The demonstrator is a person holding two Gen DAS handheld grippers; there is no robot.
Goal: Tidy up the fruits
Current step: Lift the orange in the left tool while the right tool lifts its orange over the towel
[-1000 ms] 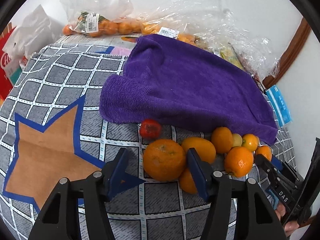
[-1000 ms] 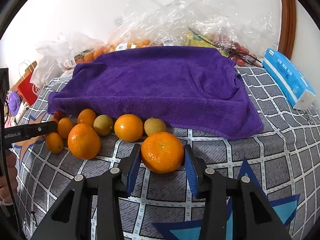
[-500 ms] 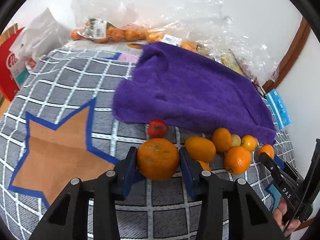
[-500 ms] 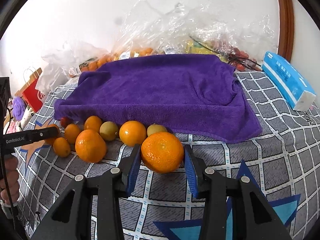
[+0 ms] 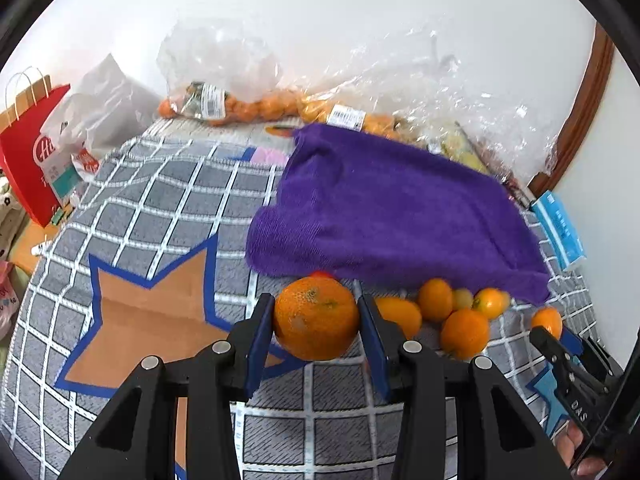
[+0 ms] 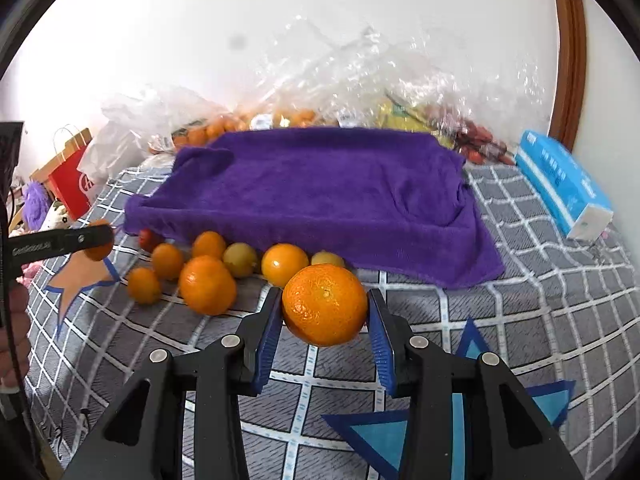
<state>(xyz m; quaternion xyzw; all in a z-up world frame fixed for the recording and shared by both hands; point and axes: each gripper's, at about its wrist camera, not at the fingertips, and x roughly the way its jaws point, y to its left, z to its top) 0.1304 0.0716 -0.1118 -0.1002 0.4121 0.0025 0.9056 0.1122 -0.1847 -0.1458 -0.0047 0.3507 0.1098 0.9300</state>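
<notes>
Gripping an orange [image 5: 316, 318] between its blue pads, the left gripper [image 5: 316, 334] fills the near middle of the left wrist view, its fingers [image 5: 260, 334] pinching the fruit on both sides. The orange sits clear of the grey checked cover [image 5: 168, 200] with its brown star [image 5: 148, 320]. Just right of it a loose pile of fruit [image 5: 460, 316] lies along the near edge of the purple towel [image 5: 392, 208], and a small red fruit [image 5: 322, 275] peeks out behind the held orange. Clear bags [image 5: 248, 80] holding small oranges line the far wall, a red paper bag [image 5: 30, 152] stands at the far left, and a blue pack [image 5: 560, 228] lies at the right. The right gripper [image 5: 558, 344] juts in at the near right with an orange partly visible between its tips.

From the right wrist view, the right gripper [image 6: 324, 322] pinches a second orange [image 6: 325, 304] between its fingers [image 6: 384, 344], raised off the cover [image 6: 540, 300]. The pile of fruit [image 6: 208, 272] runs to the left, touching the towel's [image 6: 320, 192] near edge; two greenish fruits lie among the oranges. The blue pack [image 6: 560, 184] rests at the far right, the bags [image 6: 360, 92] along the wall beyond the towel. At the left edge the left gripper [image 6: 96, 242] shows side-on, orange peel visible around its fingertip.
</notes>
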